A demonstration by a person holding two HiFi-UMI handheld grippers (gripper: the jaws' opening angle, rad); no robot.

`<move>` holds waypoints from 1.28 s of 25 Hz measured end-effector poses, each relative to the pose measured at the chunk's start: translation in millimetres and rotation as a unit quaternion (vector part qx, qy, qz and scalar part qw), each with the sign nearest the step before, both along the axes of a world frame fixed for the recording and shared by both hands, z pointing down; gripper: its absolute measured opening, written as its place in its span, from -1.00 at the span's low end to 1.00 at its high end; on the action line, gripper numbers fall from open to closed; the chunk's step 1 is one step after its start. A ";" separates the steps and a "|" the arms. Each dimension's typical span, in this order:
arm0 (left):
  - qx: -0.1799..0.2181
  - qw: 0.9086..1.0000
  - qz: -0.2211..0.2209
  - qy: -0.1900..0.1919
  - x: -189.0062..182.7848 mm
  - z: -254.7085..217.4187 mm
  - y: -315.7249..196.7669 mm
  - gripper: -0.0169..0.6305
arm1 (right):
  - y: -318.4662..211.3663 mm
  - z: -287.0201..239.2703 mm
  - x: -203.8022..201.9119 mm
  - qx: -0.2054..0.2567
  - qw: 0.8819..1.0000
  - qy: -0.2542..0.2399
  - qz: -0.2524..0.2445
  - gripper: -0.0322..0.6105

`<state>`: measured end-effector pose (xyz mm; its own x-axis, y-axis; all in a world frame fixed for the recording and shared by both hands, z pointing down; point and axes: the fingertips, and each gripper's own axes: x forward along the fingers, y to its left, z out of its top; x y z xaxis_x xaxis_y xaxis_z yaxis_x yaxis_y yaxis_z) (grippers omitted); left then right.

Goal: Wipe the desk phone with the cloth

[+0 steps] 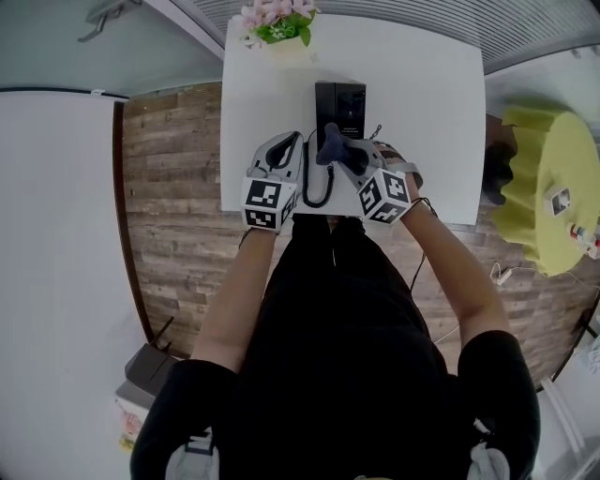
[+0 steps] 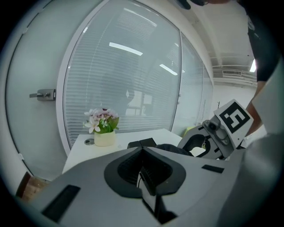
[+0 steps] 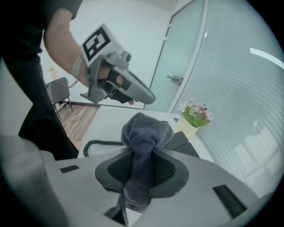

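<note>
A black desk phone [image 1: 339,105] lies on the white table [image 1: 422,112], and its coiled cord [image 1: 317,184] trails toward the near edge. My right gripper [image 1: 345,152] is shut on a bunched dark grey cloth [image 1: 332,142] just above the phone's near end. In the right gripper view the cloth [image 3: 145,133] bulges out past the right gripper [image 3: 144,153], with the phone [image 3: 185,144] and cord [image 3: 100,143] behind it. My left gripper [image 1: 289,142] hovers left of the phone, apart from it. The left gripper [image 2: 143,150] is shut with nothing in it.
A pot of pink flowers [image 1: 278,24] stands at the table's far edge, beyond the phone. A frosted glass partition [image 2: 124,75] rises behind the table. A round yellow-covered table [image 1: 551,187] stands to the right, on the wood floor [image 1: 173,187].
</note>
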<state>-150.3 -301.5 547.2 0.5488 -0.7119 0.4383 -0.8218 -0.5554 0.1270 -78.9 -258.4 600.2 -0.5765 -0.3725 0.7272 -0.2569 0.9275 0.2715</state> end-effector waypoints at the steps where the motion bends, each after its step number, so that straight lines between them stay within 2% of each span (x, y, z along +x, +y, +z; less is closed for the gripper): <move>1: 0.009 1.000 0.004 0.001 0.8 -9.1 1.6 -0.92 | -2.8 -12.8 4.5 0.005 1.000 -0.016 0.015 -0.58; 7: 0.056 0.998 0.035 0.002 9.5 -64.4 8.3 -0.92 | -8.2 -82.5 20.8 0.039 0.994 -0.082 0.060 -0.58; 11: 0.085 0.994 0.060 0.010 19.6 -103.7 14.4 -0.92 | -7.3 -131.8 26.0 0.055 0.985 -0.140 0.086 -0.58; 14: 0.101 0.992 0.077 0.022 28.9 -133.3 25.3 -0.92 | -3.2 -170.2 32.3 0.058 0.971 -0.203 0.112 -0.57; 21: 0.141 0.983 0.108 0.048 52.3 -190.9 32.5 -0.92 | -6.7 -248.9 54.0 0.074 0.927 -0.331 0.157 -0.57; 27: 0.169 0.975 0.127 0.065 71.4 -225.6 29.1 -0.92 | -12.4 -283.7 69.6 0.095 0.908 -0.371 0.168 -0.57; 32: 0.183 0.971 0.135 0.071 77.9 -237.5 25.3 -0.92 | -16.0 -293.8 71.9 0.099 0.900 -0.390 0.168 -0.57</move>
